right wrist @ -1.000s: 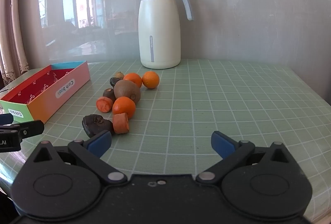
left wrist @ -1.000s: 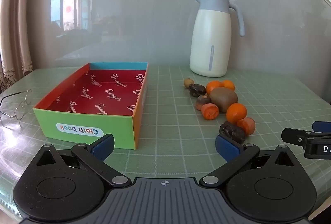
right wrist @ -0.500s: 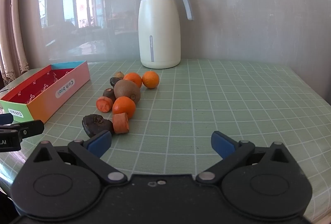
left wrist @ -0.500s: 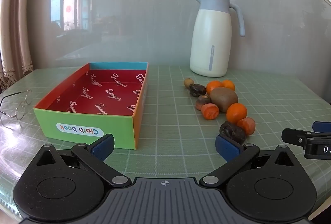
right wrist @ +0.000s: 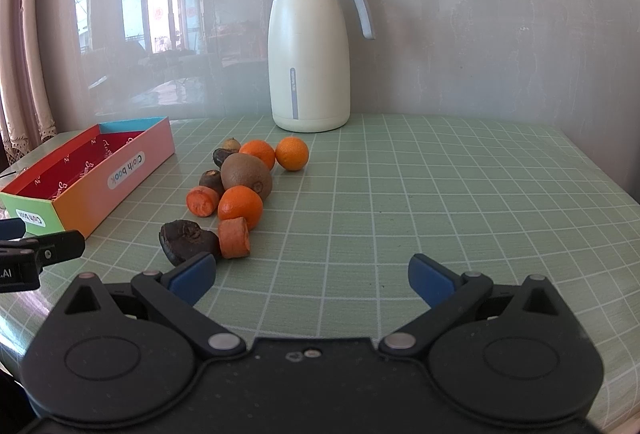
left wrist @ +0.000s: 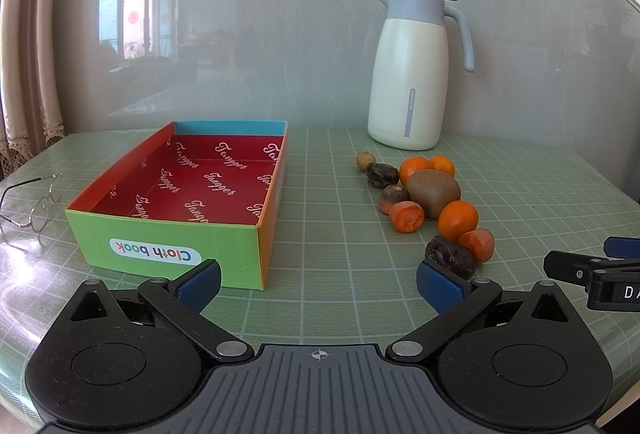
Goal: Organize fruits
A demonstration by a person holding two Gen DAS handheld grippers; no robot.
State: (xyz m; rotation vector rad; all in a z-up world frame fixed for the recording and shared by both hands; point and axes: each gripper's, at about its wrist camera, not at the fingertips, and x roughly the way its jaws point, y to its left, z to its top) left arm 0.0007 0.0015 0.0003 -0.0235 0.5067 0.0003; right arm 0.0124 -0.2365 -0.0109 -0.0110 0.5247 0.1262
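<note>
Green-gridded desk (right wrist: 440,193) held loose fruit (right wrist: 240,205) beside the empty box (left wrist: 192,189); both grippers, left gripper (left wrist: 318,282) and right gripper (right wrist: 310,276), gaped unloaded, best starting with the nearest piece.

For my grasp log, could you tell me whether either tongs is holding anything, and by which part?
Nothing is held: the left tongs and right tongs are both open and empty.

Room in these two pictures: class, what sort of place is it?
Probably a home dining room: a table with a wipe-clean grid cover, a thermos jug and loose fruit beside eyeglasses.
</note>
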